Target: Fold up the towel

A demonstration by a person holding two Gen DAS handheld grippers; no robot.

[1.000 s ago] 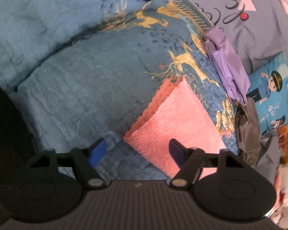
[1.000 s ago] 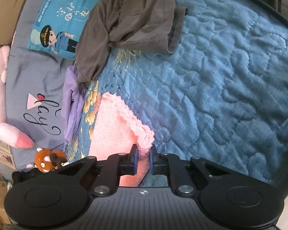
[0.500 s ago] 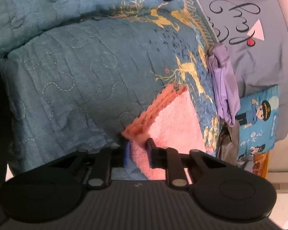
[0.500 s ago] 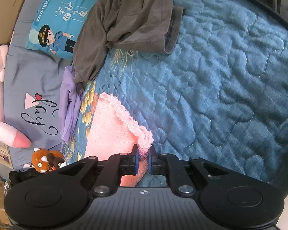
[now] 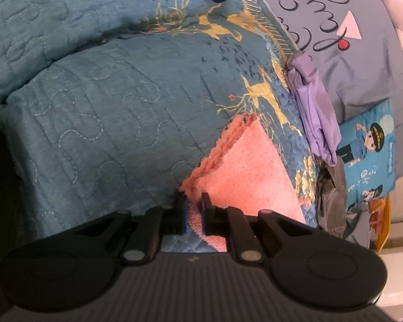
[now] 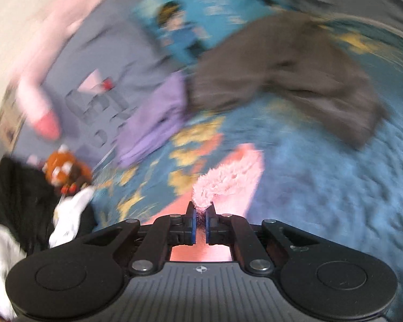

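Observation:
A folded pink towel (image 5: pixel 249 177) lies on the blue quilt (image 5: pixel 107 94), its layered edge facing left. My left gripper (image 5: pixel 193 204) has the towel's near corner between its blue pads; the jaws are closing and the pads press the pile. In the blurred right wrist view, my right gripper (image 6: pixel 200 209) is shut on another corner of the pink towel (image 6: pixel 228 179). That corner stands up fluffy above the fingertips, raised off the quilt, and the rest of the towel trails down behind it.
A purple cloth (image 5: pixel 314 107) lies along the quilt's gold-patterned border. A grey garment (image 6: pixel 282 75) is heaped further back, beside a cartoon pillow (image 5: pixel 368 155) and a grey pillow with script (image 5: pixel 335 26). A small orange plush (image 6: pixel 64 169) sits at the left.
My left jaws went from wide open beside the towel to closed on its near corner. The right gripper rolled and rose with its corner, which lifted off the quilt; its view is now blurred.

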